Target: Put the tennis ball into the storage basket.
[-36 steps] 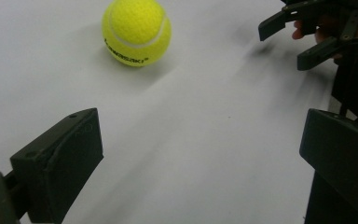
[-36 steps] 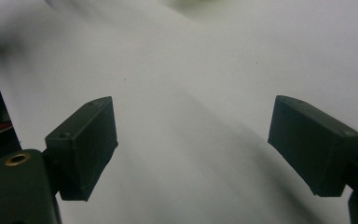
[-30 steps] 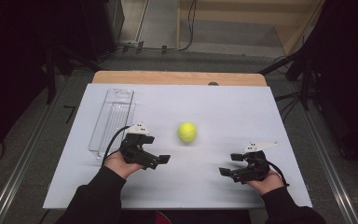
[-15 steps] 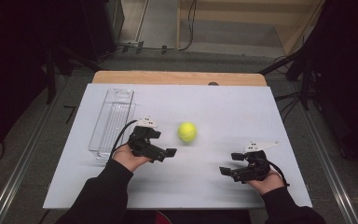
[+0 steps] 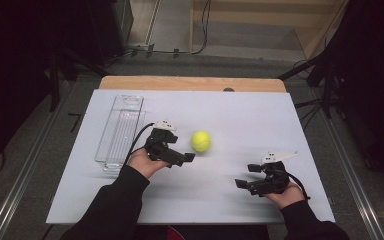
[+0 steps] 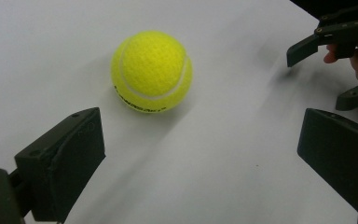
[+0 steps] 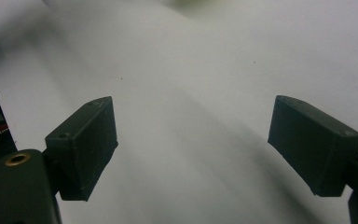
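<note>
The left gripper (image 5: 184, 152) sits near the middle of the table, held in the person's left hand (image 5: 145, 162), with its jaws spread wide and nothing between them. In the left gripper view its two black jaws rise from the bottom corners, well apart, over bare white surface. The tennis ball (image 5: 200, 141) lies just beyond the jaw tips, slightly to the right of the gripper in the high view, close but not touching. In the left gripper view the tennis ball (image 6: 151, 71) rests on the table ahead of the left-hand jaw, its white seam and a line of dark print showing; it is outside the gap, not yet between the jaws.

The right gripper (image 5: 247, 176) is held in the person's right hand (image 5: 282, 196) at the near right of the table, well apart from the ball. Its jaws also stand apart and hold nothing; the right gripper view shows them wide over bare table. A grey three-cornered plate sits on top of it. The same gripper appears at the upper right of the left gripper view (image 6: 335, 65).

To the left of the left gripper, a clear plastic tray (image 5: 121, 130) lies lengthwise on the white table (image 5: 260, 120), running from near to far. Beyond the far edge of the white surface a strip of wooden board (image 5: 190, 83) shows.
</note>
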`<state>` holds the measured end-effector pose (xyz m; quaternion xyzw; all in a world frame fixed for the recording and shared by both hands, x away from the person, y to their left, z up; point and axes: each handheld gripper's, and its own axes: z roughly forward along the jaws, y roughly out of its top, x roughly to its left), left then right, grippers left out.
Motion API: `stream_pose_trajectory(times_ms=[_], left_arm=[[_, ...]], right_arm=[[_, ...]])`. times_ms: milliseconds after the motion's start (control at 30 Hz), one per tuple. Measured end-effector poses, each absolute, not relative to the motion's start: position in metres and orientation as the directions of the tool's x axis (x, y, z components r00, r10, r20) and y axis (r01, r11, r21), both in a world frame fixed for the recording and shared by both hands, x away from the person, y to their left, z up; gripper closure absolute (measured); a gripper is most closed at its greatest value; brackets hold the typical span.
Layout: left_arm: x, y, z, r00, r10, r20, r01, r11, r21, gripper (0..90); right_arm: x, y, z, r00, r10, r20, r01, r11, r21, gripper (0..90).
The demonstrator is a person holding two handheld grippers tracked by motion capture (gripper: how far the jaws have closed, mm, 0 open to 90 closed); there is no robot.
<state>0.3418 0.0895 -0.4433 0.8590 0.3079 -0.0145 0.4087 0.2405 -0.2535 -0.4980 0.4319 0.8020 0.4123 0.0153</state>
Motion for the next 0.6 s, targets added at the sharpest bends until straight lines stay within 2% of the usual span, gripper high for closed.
stream_pose_trajectory(times_ms=[600], left_arm=[[0.365,0.072,-0.445,0.809,0.521,-0.273,0.543,-0.483,0.687,1.2]], right_arm=[[0.241,-0.252,-0.498,-0.628,0.705,0.328,0.679,0.292,0.673,13.6]])
